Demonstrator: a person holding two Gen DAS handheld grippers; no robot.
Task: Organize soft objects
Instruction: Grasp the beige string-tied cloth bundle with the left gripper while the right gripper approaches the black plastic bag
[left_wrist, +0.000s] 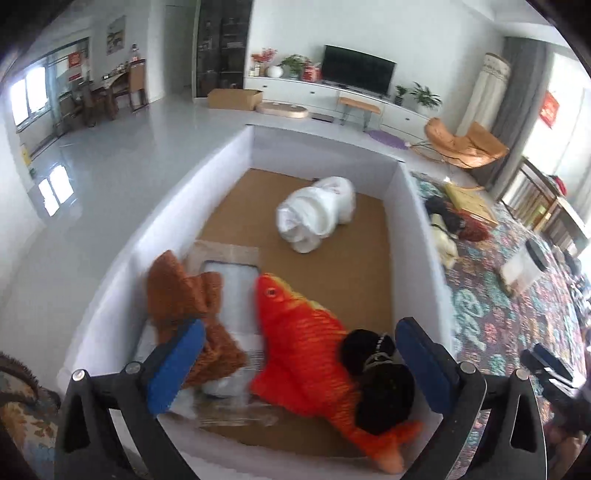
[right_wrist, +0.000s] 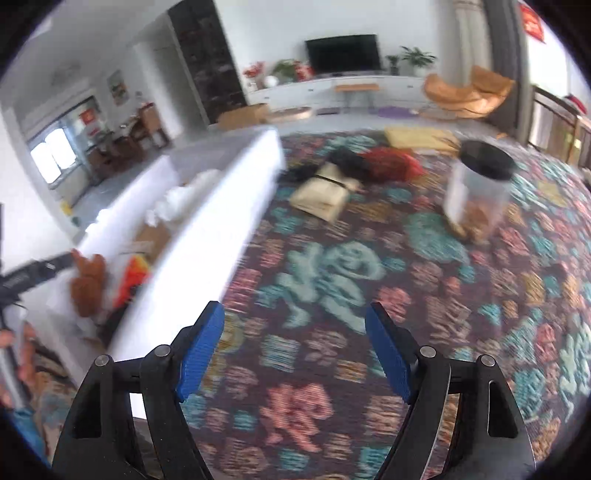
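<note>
Left wrist: left gripper (left_wrist: 301, 363) wide over plush fish (left_wrist: 310, 332); right gripper (right_wrist: 294, 349) wide.

White walls, glossy pale floor (left_wrist: 110, 177), television (left_wrist: 356, 69), patterned carpet (right_wrist: 332, 295)

Patterned rug (right_wrist: 325, 280) carries white box (right_wrist: 207, 229), lidded jar (right_wrist: 476, 192), beige pouch (right_wrist: 321, 192).

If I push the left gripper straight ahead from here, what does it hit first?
Probably the orange fish plush lying in the white box, between the open left gripper fingers; the black plush sits on it. Depth is uncertain.
</note>
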